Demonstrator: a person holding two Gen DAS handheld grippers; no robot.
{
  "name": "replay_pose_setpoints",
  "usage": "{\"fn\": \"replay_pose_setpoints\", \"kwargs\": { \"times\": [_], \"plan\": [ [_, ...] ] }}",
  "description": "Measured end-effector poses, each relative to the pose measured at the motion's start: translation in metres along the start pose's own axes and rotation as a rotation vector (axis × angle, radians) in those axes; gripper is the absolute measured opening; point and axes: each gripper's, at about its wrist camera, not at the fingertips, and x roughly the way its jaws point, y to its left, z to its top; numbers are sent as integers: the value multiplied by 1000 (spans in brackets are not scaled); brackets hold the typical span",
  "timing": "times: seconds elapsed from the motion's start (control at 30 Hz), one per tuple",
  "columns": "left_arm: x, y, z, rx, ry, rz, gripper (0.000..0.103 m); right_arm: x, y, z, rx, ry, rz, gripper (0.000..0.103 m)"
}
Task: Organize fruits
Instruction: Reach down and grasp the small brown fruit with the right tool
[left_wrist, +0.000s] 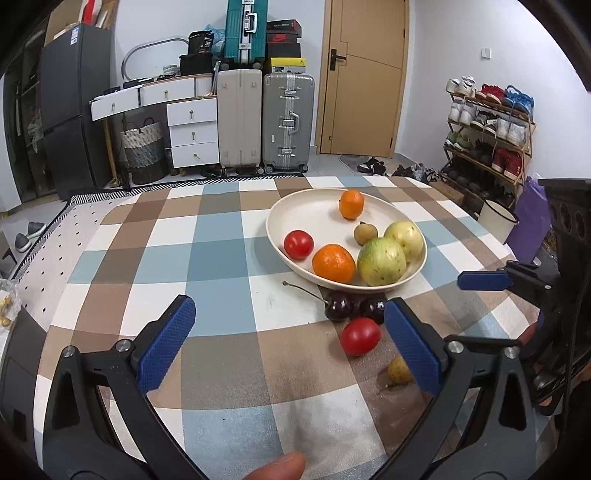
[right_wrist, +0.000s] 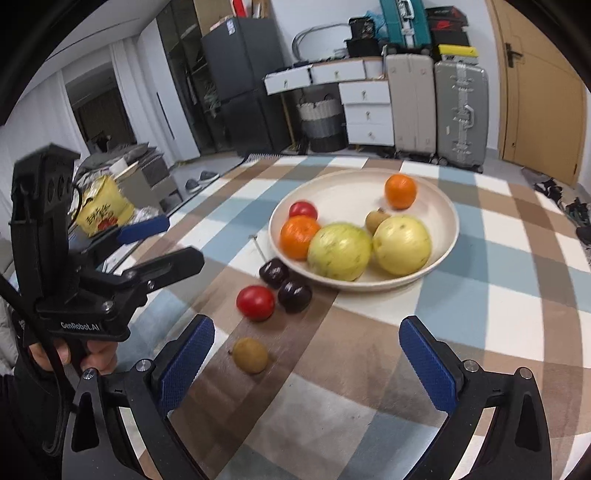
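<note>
Fruits fill the plate (right_wrist: 443, 236); both the left hand-held gripper (left_wrist: 288, 347) and right hand-held gripper (right_wrist: 306, 354) gape empty above the tabletop (left_wrist: 221, 258)

Both tools share one build: the left claw (left_wrist: 288, 347) and right claw (right_wrist: 306, 362) have black plastic arms, silver screws at the pivots and blue textured pads (right_wrist: 186, 363). White "GenRobot.AI" lettering (right_wrist: 82, 325) marks the left body beside a black cable (right_wrist: 26, 314); the sleeve (right_wrist: 26, 406) is dark.

Bare cloth (right_wrist: 480, 295) right of plate (right_wrist: 448, 236); cherries (right_wrist: 284, 284) crowding its left rim.
</note>
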Motion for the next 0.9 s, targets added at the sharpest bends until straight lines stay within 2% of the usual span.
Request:
{"fn": "replay_pose_setpoints", "kwargs": {
  "times": [0.13, 0.2, 0.27, 0.33, 0.4, 0.47, 0.53, 0.73, 0.77, 0.83, 0.9],
  "plan": [
    [4, -2, -2, 3, 13, -1, 102, 9, 6, -4, -28, 41, 7, 100],
    [5, -1, -2, 1, 18, -2, 102, 14, 12, -7, -52, 63, 4, 95],
    [6, -1, -2, -3, 22, -2, 102, 18, 15, -9, -56, 89, 10, 85],
    [7, -1, -3, 0, 25, 0, 102, 21, 19, -11, -44, 117, 47, 83],
    [7, -1, -4, 3, 27, 6, 102, 24, 27, -13, -80, 119, 32, 82],
    [8, -1, -4, 2, 28, 5, 102, 27, 32, -16, -96, 130, 26, 75],
    [8, -1, -4, 2, 28, 6, 102, 31, 33, -17, -102, 142, 21, 72],
    [9, -2, -4, 4, 30, 5, 102, 32, 39, -18, -134, 135, -8, 51],
    [8, -1, -4, 3, 28, 5, 102, 32, 40, -18, -142, 133, -9, 45],
    [9, -1, -4, 3, 30, 6, 102, 32, 41, -18, -151, 136, 9, 36],
    [8, -1, -4, 1, 30, 6, 102, 31, 43, -19, -162, 138, 18, 31]
  ]
}}
